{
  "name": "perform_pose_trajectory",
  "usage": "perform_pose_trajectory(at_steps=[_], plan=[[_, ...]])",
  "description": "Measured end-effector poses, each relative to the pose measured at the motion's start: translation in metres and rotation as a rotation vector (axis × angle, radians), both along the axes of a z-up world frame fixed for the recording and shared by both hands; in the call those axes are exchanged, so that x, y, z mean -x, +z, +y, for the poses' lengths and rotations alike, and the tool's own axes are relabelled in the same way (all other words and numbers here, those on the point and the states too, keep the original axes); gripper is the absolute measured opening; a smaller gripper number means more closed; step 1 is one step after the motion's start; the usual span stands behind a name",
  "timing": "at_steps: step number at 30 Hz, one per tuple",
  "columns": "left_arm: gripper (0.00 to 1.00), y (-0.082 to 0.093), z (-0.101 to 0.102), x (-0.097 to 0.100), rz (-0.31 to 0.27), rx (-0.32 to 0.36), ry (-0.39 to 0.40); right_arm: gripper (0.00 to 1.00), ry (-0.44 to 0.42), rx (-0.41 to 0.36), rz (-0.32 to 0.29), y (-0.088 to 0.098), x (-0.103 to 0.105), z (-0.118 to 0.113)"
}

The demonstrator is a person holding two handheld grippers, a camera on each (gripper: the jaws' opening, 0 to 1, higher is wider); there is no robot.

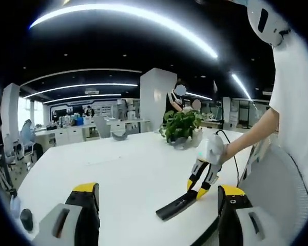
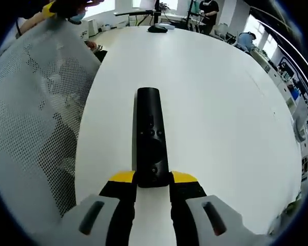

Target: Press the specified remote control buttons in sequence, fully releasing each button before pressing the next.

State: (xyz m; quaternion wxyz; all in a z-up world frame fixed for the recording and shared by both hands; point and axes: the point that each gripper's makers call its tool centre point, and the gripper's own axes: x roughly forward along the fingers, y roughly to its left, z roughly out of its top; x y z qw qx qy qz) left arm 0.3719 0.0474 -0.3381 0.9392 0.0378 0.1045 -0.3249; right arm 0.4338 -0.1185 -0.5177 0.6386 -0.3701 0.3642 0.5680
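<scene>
Remote control (image 2: 151, 138) lies flat on the white table (image 2: 220, 102), near its edge. Right hand-held gripper (image 2: 152, 183) pinches the remote's near end between its yellow tips — looks like a steadying hold, not a press. Left hand-held gripper (image 1: 158, 197) hangs back from the remote, jaws spread, nothing between them. No button appears pressed; can't tell which buttons are targets, so I'd judge the sequence barely begun or pending.

Around the remote: mesh chair back (image 2: 36, 128) just beside the table edge, potted plant (image 1: 181, 125) further in. Nothing blocks the button face.
</scene>
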Motion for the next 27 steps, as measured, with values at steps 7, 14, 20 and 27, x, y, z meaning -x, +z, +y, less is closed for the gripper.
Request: perform_pose_trajectory(at_steps=[7, 14, 20, 27], plan=[[1.00, -0.002, 0.000, 0.001, 0.011, 0.005, 0.000, 0.24, -0.006, 0.001, -0.004, 0.003, -0.026, 0.000], [1.00, -0.003, -0.003, 0.003, 0.022, 0.005, -0.016, 0.24, -0.026, 0.018, -0.006, 0.002, -0.049, -0.003], [1.00, -0.004, -0.005, 0.004, 0.032, 0.001, -0.019, 0.24, -0.022, 0.041, -0.012, 0.001, -0.068, -0.005], [1.00, -0.007, -0.005, 0.004, 0.039, -0.013, -0.023, 0.24, -0.017, 0.073, -0.019, -0.002, -0.089, -0.011]])
